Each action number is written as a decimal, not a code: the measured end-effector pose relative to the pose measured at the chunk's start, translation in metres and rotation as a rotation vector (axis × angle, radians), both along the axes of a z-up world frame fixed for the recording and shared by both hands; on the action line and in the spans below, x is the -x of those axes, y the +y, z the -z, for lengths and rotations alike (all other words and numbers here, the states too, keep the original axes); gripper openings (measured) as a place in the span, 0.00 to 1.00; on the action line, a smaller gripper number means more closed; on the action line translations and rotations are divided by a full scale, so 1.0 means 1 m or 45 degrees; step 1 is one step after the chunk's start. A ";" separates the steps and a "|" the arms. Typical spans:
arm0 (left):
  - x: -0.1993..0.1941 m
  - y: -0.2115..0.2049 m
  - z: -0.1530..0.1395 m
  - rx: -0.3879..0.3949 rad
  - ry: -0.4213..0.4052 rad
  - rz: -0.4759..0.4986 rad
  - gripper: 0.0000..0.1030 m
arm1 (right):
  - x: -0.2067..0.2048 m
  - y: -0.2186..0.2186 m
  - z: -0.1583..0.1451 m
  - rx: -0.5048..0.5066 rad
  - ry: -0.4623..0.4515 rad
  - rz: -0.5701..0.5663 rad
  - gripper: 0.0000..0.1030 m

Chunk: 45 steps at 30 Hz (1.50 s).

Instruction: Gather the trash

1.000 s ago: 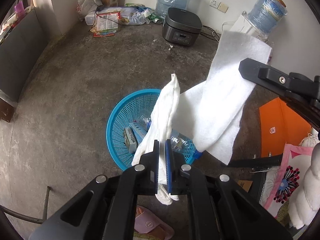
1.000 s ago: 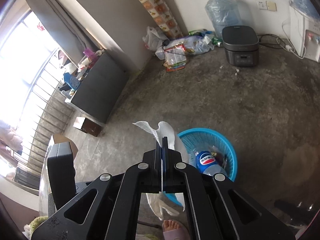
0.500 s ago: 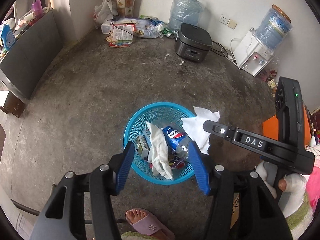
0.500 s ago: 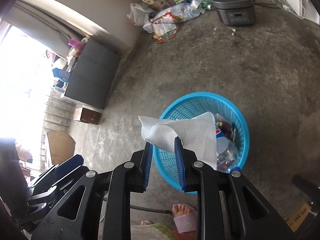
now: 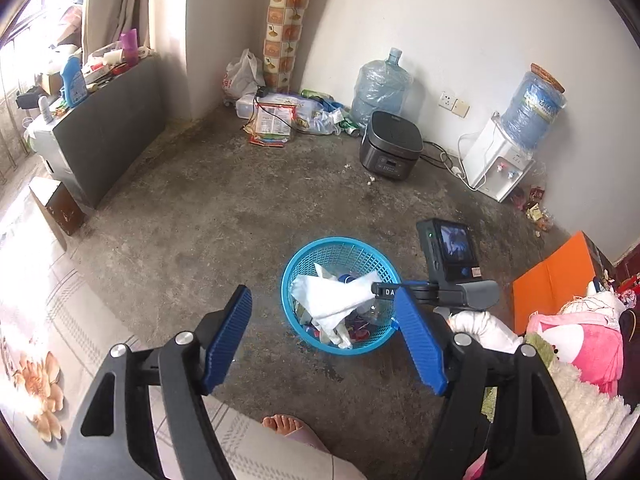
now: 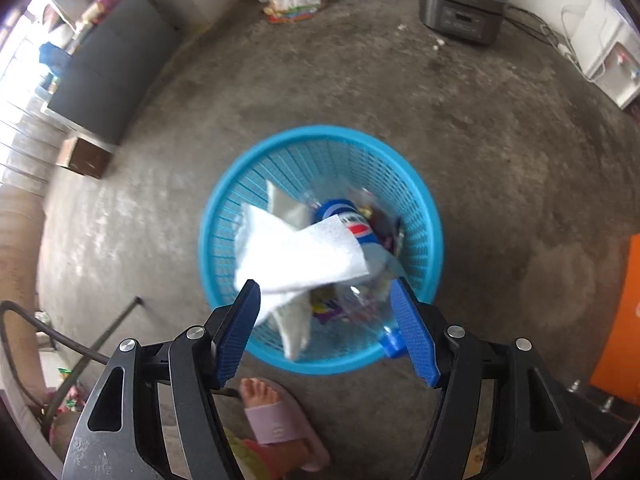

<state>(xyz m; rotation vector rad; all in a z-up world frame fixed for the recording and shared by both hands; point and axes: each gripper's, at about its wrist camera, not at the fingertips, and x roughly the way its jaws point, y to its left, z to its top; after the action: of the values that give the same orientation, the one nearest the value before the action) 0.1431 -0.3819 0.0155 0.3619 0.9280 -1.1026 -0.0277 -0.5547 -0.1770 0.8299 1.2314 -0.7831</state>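
The basket stands on the floor, just ahead of the person's foot. A tissue and a bottle lie in it. The rice cooker sits behind, near the wall, with the water dispenser to its right.

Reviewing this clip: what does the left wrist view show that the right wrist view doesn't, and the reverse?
Left wrist only: the right gripper from outside with its camera screen, the full water dispenser, the tile-patterned column, a pink plush.
Right wrist only: a pink slipper on the foot, a blue bottle cap.
Both: blue basket holding white tissues, the rice cooker, open jaws with nothing gripped.
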 end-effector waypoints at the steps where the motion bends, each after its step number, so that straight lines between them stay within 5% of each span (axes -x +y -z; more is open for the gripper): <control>1: 0.001 0.010 -0.006 0.016 -0.011 -0.011 0.72 | 0.011 0.002 0.004 -0.016 0.005 0.036 0.62; 8: 0.015 0.074 -0.036 0.101 -0.086 -0.103 0.76 | 0.054 0.024 -0.040 0.085 -0.095 0.105 0.62; 17: 0.045 0.161 -0.074 0.231 -0.158 -0.344 0.95 | 0.054 0.117 -0.159 0.424 -0.366 -0.122 0.71; 24: 0.071 0.222 -0.088 0.171 -0.258 -0.595 0.95 | 0.050 0.210 -0.215 0.706 -0.564 -0.394 0.86; 31: 0.098 0.267 -0.091 0.033 -0.541 -0.880 0.95 | 0.048 0.265 -0.243 0.807 -0.701 -0.545 0.91; 37: 0.119 0.305 -0.089 -0.010 -0.633 -1.007 0.95 | 0.049 0.300 -0.270 0.888 -0.820 -0.647 0.92; 45: 0.145 0.343 -0.071 0.085 -0.468 -1.111 0.95 | 0.047 0.338 -0.292 1.004 -0.938 -0.735 0.92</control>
<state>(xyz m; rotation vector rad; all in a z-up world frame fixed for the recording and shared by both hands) -0.0019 -0.0384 0.0868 0.0698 0.6077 -0.2479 -0.0751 -0.2164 0.1147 0.0524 0.3786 -0.3604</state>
